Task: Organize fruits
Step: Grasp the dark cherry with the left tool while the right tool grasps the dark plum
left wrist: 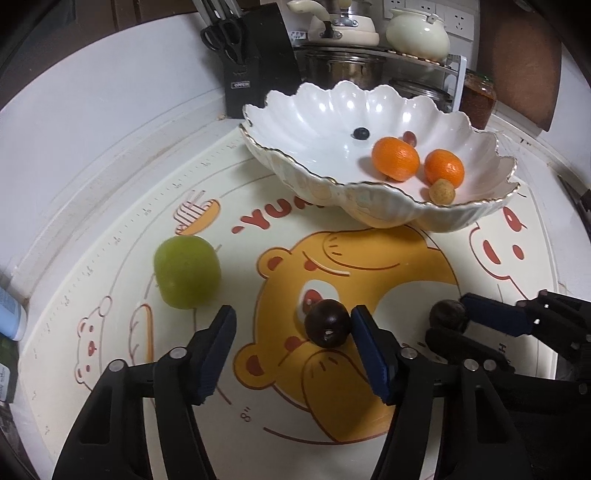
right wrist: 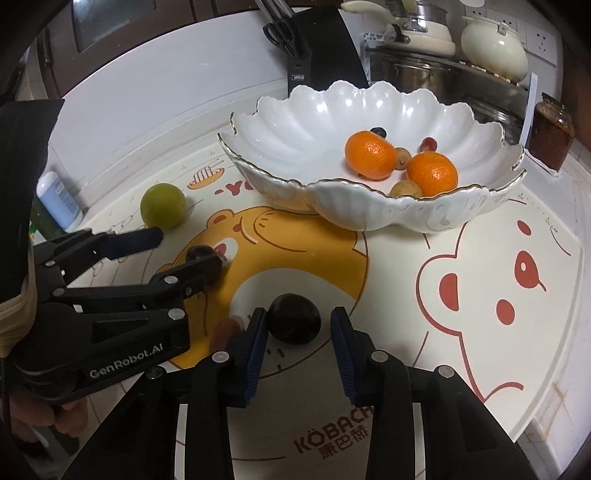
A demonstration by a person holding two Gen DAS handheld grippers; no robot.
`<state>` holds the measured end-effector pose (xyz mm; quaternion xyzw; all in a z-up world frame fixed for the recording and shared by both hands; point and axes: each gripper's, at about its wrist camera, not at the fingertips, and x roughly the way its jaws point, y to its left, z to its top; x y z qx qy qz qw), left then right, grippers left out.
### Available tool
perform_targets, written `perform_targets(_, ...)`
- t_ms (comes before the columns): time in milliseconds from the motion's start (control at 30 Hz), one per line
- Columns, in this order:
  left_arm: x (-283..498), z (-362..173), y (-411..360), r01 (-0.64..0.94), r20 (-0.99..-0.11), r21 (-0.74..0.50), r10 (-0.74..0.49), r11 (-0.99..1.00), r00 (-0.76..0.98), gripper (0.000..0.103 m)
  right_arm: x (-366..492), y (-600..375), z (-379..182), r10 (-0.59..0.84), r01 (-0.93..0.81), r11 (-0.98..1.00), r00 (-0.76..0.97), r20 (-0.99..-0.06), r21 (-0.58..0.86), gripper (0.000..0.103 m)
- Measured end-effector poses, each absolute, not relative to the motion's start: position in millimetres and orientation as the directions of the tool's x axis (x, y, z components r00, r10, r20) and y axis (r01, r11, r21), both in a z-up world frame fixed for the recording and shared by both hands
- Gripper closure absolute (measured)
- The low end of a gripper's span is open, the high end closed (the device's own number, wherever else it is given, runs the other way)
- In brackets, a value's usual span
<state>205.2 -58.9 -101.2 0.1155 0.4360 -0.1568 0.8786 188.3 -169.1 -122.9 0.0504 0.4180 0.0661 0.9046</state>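
A white scalloped bowl (left wrist: 314, 122) (right wrist: 295, 129) stands on the cartoon mat (left wrist: 258, 435) and holds two oranges (left wrist: 395, 158) (right wrist: 370, 155), small tan fruits (left wrist: 441, 190), a red grape and a dark berry (left wrist: 361, 133). A green fruit (left wrist: 187, 272) (right wrist: 163, 206) lies on the mat to the left. My left gripper (left wrist: 293, 326) (right wrist: 188, 247) is open; a small dark fruit (left wrist: 327, 323) (right wrist: 201, 254) sits beside its right finger. My right gripper (right wrist: 299, 325) (left wrist: 448, 325) is open around a larger dark fruit (right wrist: 293, 318) (left wrist: 447, 314) on the mat.
A black knife block (left wrist: 255, 55) with scissors, steel pots, a cream kettle (left wrist: 419, 33) and a jar (left wrist: 478, 98) stand behind the bowl. A blue-white bottle (right wrist: 59, 199) stands at the mat's left edge. The white counter rim curves around the mat.
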Motion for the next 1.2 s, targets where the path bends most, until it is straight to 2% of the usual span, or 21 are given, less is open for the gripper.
perform_targets(133, 204.9, -105.4, -61.6, 0.393, -0.811, 0.041, -0.199, 0.919, 0.551, 0.047, 187.4, -168.9, -122.8, 0.172, -0.087, 0.984, 0.642, -0.747, 0.152, 0.074)
perform_targets(267, 203.7, -109.3, -64.5, 0.406, -0.820, 0.031, -0.209, 0.913, 0.533, 0.064, 186.5, -171.1, -123.4, 0.181, -0.083, 0.982, 0.644, -0.743, 0.168, 0.074)
perform_targets(500, 202.1, -109.1, -66.4, 0.417, -0.820, 0.025, -0.220, 0.909, 0.528, 0.077, 184.3, -173.9, -120.0, 0.179, -0.073, 0.982, 0.655, -0.734, 0.174, 0.074)
perform_targets(1200, 186.6, -82.0, -61.3, 0.403, -0.789, 0.014, -0.238, 0.915, 0.566, 0.077, 175.9, -179.6, -98.0, 0.146, -0.032, 0.984, 0.694, -0.705, 0.173, 0.074)
